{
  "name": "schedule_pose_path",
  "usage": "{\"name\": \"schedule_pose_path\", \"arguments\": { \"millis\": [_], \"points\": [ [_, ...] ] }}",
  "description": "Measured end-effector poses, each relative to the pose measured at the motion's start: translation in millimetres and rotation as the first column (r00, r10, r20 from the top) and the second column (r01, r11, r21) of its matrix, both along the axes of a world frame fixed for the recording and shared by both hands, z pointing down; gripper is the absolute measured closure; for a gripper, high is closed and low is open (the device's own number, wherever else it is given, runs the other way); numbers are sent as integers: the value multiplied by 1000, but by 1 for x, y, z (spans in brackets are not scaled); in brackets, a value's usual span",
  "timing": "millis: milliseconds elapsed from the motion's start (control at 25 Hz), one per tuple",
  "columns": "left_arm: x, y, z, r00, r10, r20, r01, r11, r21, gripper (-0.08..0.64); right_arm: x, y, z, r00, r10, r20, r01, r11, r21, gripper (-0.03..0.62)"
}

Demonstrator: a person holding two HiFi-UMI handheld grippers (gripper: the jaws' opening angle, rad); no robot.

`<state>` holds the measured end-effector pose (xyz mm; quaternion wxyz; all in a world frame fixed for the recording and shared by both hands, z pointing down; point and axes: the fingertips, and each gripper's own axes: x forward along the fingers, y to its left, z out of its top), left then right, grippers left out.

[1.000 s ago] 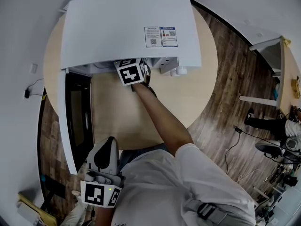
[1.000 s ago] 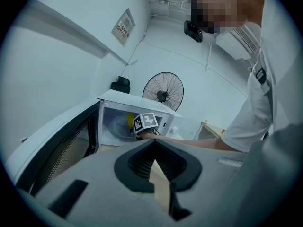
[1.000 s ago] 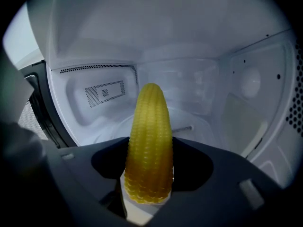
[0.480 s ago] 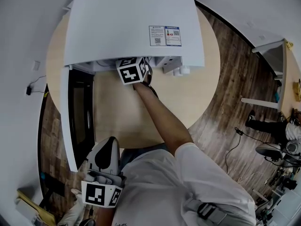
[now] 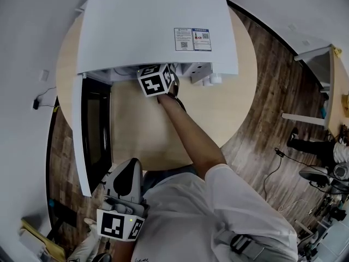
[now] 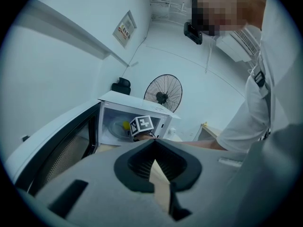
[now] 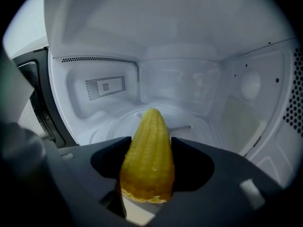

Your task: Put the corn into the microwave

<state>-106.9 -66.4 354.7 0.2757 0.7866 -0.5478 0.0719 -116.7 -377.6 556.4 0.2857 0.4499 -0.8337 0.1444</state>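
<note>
The white microwave (image 5: pixel 152 26) stands on the round table with its door (image 5: pixel 90 130) swung open to the left. My right gripper (image 7: pixel 149 150) is shut on the yellow corn (image 7: pixel 147 126), which points tip-first into the cavity above the glass turntable (image 7: pixel 189 119). In the head view only its marker cube (image 5: pixel 156 81) shows at the opening, and the overhanging top hides the jaws and the corn. From the left gripper view the corn (image 6: pixel 126 125) shows inside the cavity. My left gripper (image 5: pixel 124 184) hangs low by the person's body, jaws together and holding nothing.
The wooden round table (image 5: pixel 229 108) carries the microwave, whose control knobs (image 5: pixel 210 81) sit right of the opening. The open door juts past the table's left edge. A fan (image 6: pixel 163 92) stands behind the microwave. A white desk (image 5: pixel 313 81) is at the far right.
The right gripper with the corn has stayed at the microwave opening, edging slightly inward. The left gripper has not visibly moved. The head camera has shifted a little.
</note>
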Motion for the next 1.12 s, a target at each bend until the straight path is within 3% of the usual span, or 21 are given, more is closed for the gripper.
{"name": "schedule_pose_path", "arguments": {
  "millis": [1120],
  "points": [
    [11, 27, -19, 1000, 22, 4, -22, 998, 55, 571, 12, 38, -32, 999, 0, 49, -3, 999, 50, 304]
  ]
}}
